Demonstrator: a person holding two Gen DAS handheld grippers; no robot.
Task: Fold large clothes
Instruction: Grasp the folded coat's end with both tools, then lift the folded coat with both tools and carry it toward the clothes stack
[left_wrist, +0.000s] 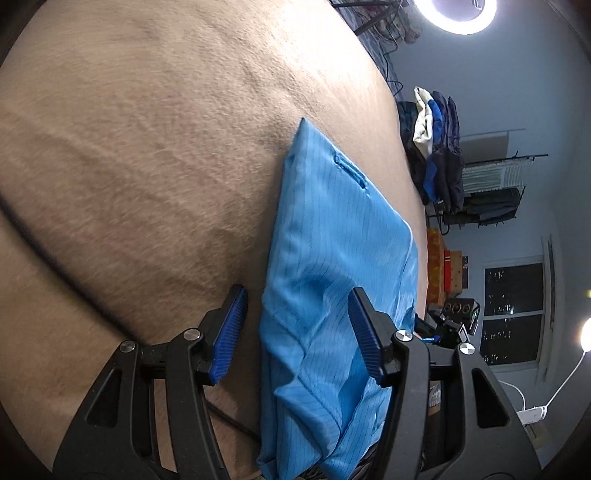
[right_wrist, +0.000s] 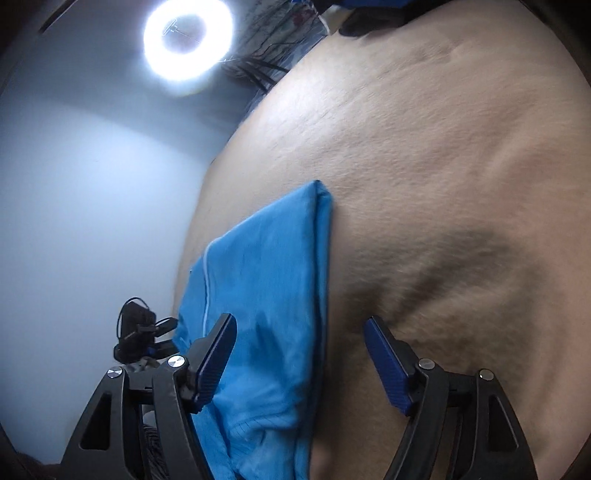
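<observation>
Lay folded into a smooth, pinstriped blue garment (left_wrist: 332, 266) on fuzzy tan blanket (left_wrist: 147, 166). Straddled its edges with left gripper (left_wrist: 295, 332) and right gripper (right_wrist: 299, 362), both spread wide, gripping nothing. Glared overhead: ring light (right_wrist: 188, 40).

left tongs (left_wrist: 299, 332) open, right tongs (right_wrist: 301, 354) open

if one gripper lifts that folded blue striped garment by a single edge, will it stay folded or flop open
The folded blue pinstriped garment would probably flop open: its near end is creased and rumpled, suggesting thin, limp cloth. It likely weighs little, lying flat on the tan fuzzy blanket. The sheen hints it may slip between pads.
</observation>
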